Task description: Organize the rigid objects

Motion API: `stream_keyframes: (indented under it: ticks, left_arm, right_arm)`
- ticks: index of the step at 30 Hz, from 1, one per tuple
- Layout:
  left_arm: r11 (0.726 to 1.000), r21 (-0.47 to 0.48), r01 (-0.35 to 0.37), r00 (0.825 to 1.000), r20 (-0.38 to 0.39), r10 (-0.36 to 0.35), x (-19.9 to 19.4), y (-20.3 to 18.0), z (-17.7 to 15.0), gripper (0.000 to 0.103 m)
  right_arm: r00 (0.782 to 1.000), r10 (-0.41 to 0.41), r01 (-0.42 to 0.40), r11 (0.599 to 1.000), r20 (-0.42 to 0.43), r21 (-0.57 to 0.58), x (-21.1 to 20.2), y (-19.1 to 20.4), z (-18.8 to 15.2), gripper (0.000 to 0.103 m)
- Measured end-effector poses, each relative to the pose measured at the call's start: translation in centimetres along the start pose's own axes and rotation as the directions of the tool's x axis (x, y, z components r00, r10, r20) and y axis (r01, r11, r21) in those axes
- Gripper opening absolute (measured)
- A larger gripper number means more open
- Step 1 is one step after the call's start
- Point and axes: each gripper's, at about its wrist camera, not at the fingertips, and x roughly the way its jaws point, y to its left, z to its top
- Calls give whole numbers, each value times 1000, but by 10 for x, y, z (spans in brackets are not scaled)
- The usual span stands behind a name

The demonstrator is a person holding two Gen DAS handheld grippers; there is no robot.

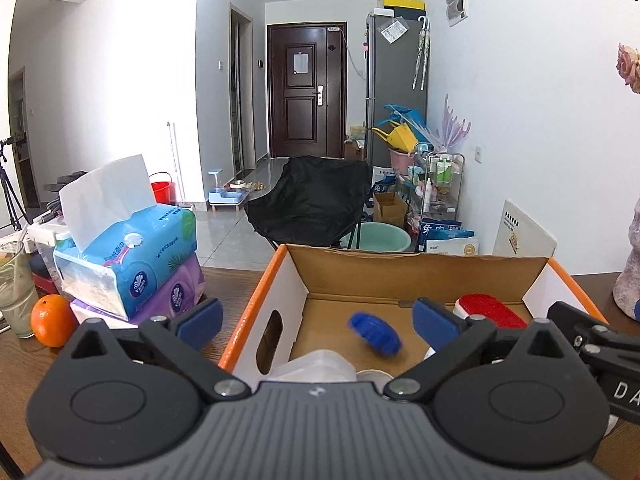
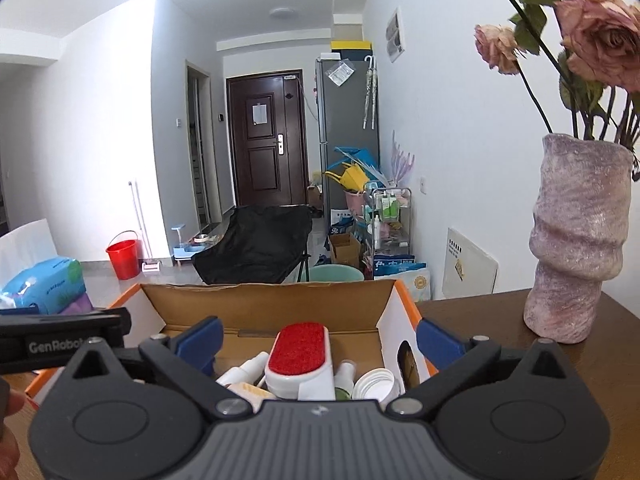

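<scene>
A cardboard box point(image 1: 416, 276) with orange edges stands on the wooden table; it also shows in the right wrist view point(image 2: 272, 304). My left gripper point(image 1: 318, 318) is open above its near left rim. A blurred blue object point(image 1: 374, 334) is in the box between the left fingers, apart from both. A red and white lint brush point(image 1: 490, 310) lies in the box at the right, also in the right wrist view point(image 2: 300, 354). My right gripper point(image 2: 318, 340) is open and empty over the box, above the brush, white bottles point(image 2: 246, 370) and a white jar point(image 2: 376, 386).
Stacked tissue packs point(image 1: 132, 264), an orange point(image 1: 52, 320) and a glass point(image 1: 14, 292) stand left of the box. A pink vase point(image 2: 576, 240) with dried roses stands on the table to the right. A black chair point(image 1: 312, 200) is beyond the table.
</scene>
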Motion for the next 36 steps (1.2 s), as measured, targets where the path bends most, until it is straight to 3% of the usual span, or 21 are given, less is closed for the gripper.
stream_keyframes:
  ticks: [13,36]
  left_arm:
    - [1000,-15,-10,1000,-20,9,-22,11,0,103]
    - [997,4,78,997,20,-78,-180,28,-23,103]
  right_arm:
    - [1000,-2,2,1000,28,-4,-31,2,6,103]
    - [998,17,-15,999,58,-40,-185,3,-6,103]
